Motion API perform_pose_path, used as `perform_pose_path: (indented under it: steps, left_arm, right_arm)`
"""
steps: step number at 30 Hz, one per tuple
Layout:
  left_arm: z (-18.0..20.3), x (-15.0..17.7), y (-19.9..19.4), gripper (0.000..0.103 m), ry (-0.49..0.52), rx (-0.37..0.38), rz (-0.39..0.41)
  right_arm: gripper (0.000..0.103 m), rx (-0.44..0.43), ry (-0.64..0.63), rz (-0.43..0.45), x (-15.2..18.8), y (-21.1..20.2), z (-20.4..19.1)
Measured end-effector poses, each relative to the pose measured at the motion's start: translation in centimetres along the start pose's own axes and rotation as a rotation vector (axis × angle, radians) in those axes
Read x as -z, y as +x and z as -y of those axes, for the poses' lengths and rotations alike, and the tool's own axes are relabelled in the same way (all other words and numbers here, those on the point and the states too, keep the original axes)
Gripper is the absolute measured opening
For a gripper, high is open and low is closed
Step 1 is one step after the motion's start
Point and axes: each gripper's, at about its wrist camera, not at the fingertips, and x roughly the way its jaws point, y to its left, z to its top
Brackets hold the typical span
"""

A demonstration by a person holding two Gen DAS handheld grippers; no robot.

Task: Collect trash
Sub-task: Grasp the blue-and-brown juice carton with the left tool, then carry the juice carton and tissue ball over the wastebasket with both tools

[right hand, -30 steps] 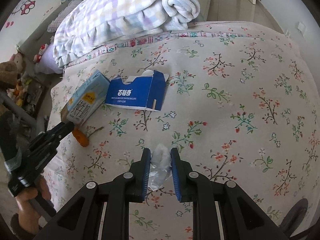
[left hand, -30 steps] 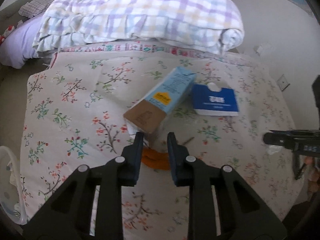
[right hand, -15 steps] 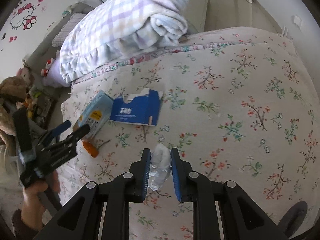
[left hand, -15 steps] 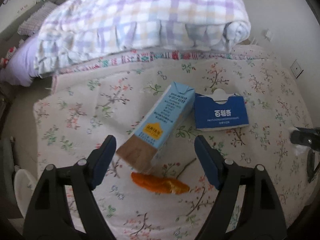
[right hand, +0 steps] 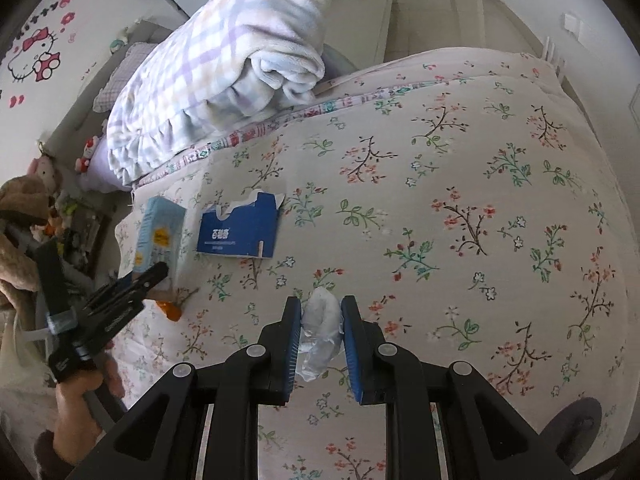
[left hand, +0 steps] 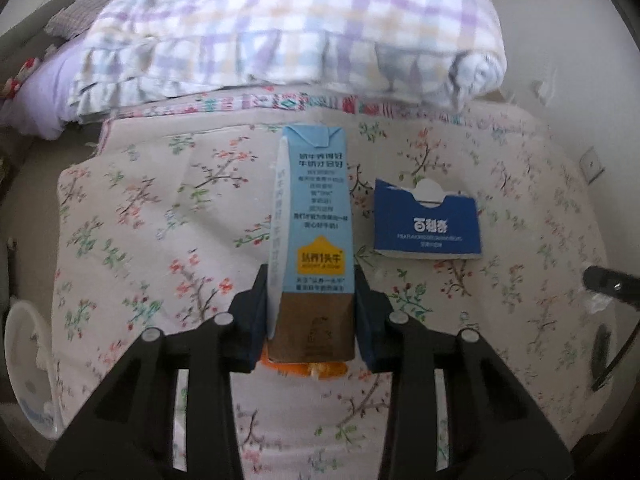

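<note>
A light blue milk carton (left hand: 316, 236) lies on the floral bedspread (left hand: 160, 240). My left gripper (left hand: 312, 312) is shut on its brown lower end, one finger on each side. An orange peel (left hand: 320, 370) lies just under the carton. A dark blue tissue box (left hand: 426, 220) lies to the right of it. My right gripper (right hand: 320, 320) is shut on a crumpled clear plastic wrapper (right hand: 320, 328), held above the bedspread (right hand: 460, 200). The right wrist view also shows the carton (right hand: 158, 236), the tissue box (right hand: 240, 228) and the peel (right hand: 170, 310).
A rolled plaid blanket (left hand: 280, 28) lies at the back of the bed. A white bin (left hand: 24, 360) stands at the bed's left edge. Stuffed toys (right hand: 24, 208) sit beside the bed on the left.
My left gripper opened wide, swung in line with the milk carton and closed on its brown end. My right gripper rose a little with the wrapper still in it.
</note>
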Motion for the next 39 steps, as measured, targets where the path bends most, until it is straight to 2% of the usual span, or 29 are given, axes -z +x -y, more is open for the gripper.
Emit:
perform_pose_path:
  steps: [6,9,12,16,28,36,39]
  left_arm:
    - [-2.7,1.5,-4.5,0.039,-0.105,0.048,0.017]
    - [-4.4,3.3,-5.7,0.039,-0.159,0.078,0.022]
    - [-6.2,5.5,-6.4,0.039,-0.196,0.074,0.022]
    - [-9.5,8.3,-7.0,0.039,-0.251,0.039,0.025]
    - [-20.0,12.8,-11.2,0.039,-0.446,-0.029,0.087]
    - [-25.8,15.5,-13.1,0.039,-0.553,-0.075,0.115]
    - [-27.9,16.4,-13.0,0.039,-0.586,-0.113,0.092]
  right_arm:
    - [0.021,-0.022,0.002,0.022,0.0,-0.6,-1.2]
    - [0.021,-0.040,-0.002,0.019,0.3,-0.5,-2.4]
    - [0.021,-0.056,-0.018,0.016,0.7,-0.3,-4.1]
    - [0.021,-0.065,-0.062,0.003,1.5,0.3,-6.9]
    - [0.021,-0.111,-0.165,-0.070,3.3,4.7,-14.4]
    - [0.021,-0.151,-0.229,-0.070,4.1,6.2,-19.2]
    - [0.021,-0.168,-0.252,-0.063,4.6,6.4,-21.2]
